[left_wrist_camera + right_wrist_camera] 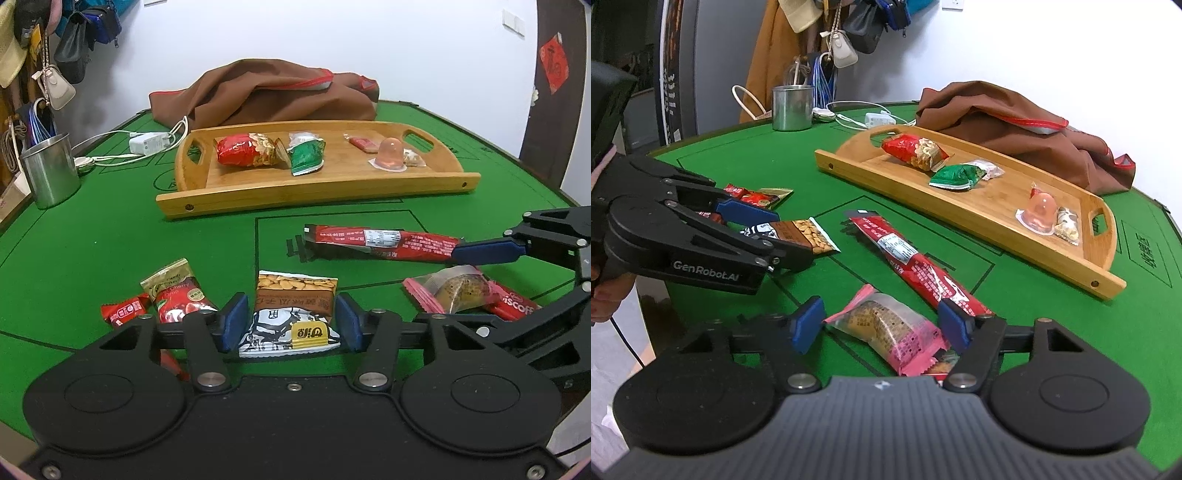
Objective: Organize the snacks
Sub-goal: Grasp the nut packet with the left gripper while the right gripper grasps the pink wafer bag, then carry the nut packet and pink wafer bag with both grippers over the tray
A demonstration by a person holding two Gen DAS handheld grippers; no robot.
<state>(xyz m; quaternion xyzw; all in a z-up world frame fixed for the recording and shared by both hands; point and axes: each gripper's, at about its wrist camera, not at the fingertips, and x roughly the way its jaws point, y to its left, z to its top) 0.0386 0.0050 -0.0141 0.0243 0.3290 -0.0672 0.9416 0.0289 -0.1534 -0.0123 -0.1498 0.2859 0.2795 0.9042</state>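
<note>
My left gripper [291, 321] stands low over the green table, shut on a brown peanut packet [295, 306] with a blue pad on each side; the right wrist view shows the same gripper [779, 236] and packet [809, 236]. My right gripper [882, 326] is open, its pads either side of a pink-wrapped pastry [890, 328] that lies flat. A long red bar [916, 266] lies just beyond it. The wooden tray [314, 190] holds a red peanut bag [247, 149], a green packet [306, 157] and a jelly cup [389, 153].
A cherry packet [177, 295] and a small red packet [123, 312] lie left of my left gripper, a red Biscoff packet [513, 301] under the pastry. A steel cup [51, 170], a white charger [147, 144] and a brown cloth [266, 92] sit behind the tray.
</note>
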